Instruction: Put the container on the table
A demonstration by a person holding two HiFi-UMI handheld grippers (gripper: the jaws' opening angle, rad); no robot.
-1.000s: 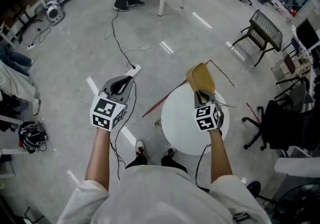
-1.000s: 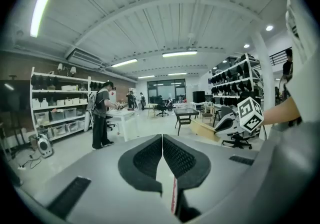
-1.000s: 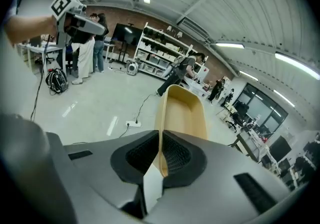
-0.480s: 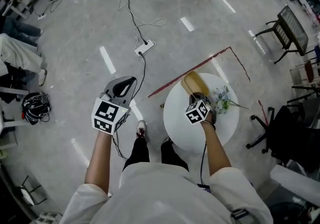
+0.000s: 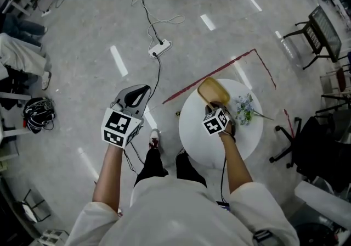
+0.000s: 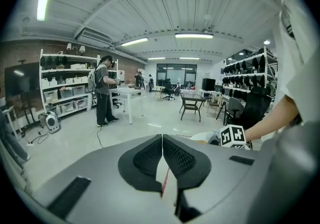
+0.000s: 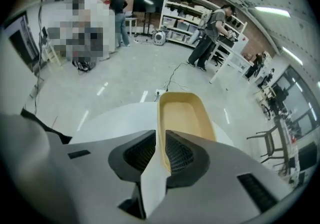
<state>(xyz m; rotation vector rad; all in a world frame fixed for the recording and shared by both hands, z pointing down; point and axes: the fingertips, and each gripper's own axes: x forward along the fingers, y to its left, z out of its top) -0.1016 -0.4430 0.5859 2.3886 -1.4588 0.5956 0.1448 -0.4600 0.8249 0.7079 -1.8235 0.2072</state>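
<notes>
Noted container (image 5: 213,91) at worktop's (image 5: 196,136) far edge, rim pinched in right gripper (image 7: 161,152); left gripper (image 6: 162,154) clenched, empty, over open floor (image 5: 82,102).

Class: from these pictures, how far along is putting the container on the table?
Done: the container is over the round table. In hand: the right gripper is shut on its rim; whether it touches down is unclear. Left: set down, release. The left gripper is shut, empty.

Tan container (image 5: 214,91) in right tool (image 5: 215,107), over round white table (image 5: 196,129)
</notes>
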